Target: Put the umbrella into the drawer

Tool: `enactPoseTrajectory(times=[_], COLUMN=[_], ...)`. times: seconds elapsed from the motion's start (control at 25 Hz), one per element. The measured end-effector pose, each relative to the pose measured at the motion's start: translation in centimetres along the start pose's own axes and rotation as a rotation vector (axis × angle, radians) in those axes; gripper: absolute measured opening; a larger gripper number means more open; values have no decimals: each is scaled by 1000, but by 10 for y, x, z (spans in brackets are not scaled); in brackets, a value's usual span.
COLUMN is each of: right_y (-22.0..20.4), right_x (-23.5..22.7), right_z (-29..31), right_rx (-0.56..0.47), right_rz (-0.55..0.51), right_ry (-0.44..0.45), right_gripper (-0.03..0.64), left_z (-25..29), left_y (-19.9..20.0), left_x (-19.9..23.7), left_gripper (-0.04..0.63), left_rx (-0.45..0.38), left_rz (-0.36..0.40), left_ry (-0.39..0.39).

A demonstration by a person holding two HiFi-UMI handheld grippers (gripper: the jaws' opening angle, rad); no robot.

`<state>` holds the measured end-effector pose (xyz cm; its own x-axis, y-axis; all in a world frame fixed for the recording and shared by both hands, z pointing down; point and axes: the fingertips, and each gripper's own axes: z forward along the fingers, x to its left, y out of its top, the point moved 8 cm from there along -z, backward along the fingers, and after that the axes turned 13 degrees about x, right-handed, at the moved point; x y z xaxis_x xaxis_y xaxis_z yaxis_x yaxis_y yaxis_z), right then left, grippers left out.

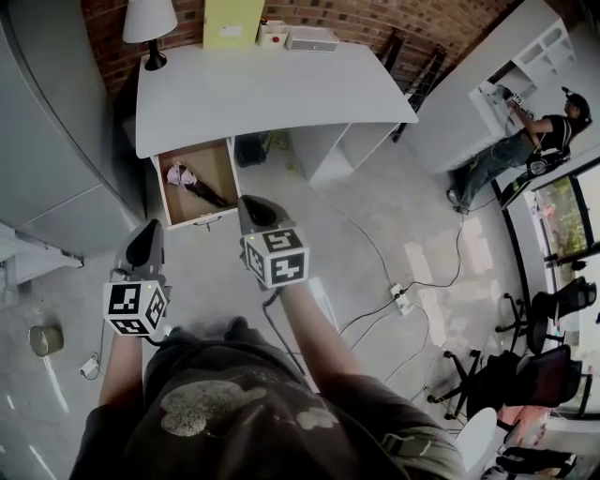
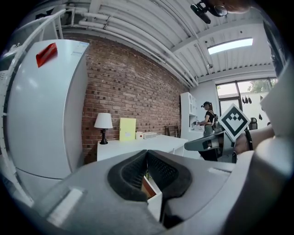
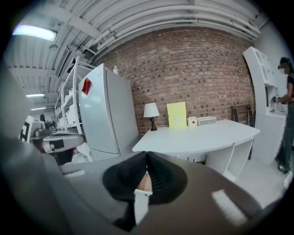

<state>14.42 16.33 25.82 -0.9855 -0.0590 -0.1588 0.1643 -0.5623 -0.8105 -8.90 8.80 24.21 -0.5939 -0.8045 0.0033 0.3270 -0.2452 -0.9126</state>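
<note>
1. A white desk [image 1: 272, 94] stood against the brick wall [image 1: 375, 19], its drawer [image 1: 161, 202] open.
2. The umbrella [image 1: 192, 183] lay inside the drawer, apart from the left gripper [image 1: 145, 244] and the right gripper [image 1: 251, 210]. Both had their jaws pressed together, empty.

we wear a dark olive-grey shirt [image 1: 281, 412] with a faded pale print on the chest. our left hand-held gripper [image 1: 143, 248] and right hand-held gripper [image 1: 255, 214] are grey, with black ribbed pads [image 2: 131, 174] and white cubes [image 1: 277, 255] bearing black square markers.
</note>
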Motion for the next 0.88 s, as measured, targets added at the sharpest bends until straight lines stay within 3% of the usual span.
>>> enactPoseTrajectory(times=[0.28, 0.88], right_y=[-6, -15], right_x=[15, 127], right_z=[-7, 8], right_rx=[15, 32], right_rz=[32, 49], right_ry=[-71, -111], right_gripper=[5, 5], left_z=[-10, -81], left_y=[9, -25], left_x=[23, 111], left_gripper=[11, 11], left_rx=[-25, -14], left_rz=[9, -6], left_ry=[-45, -80])
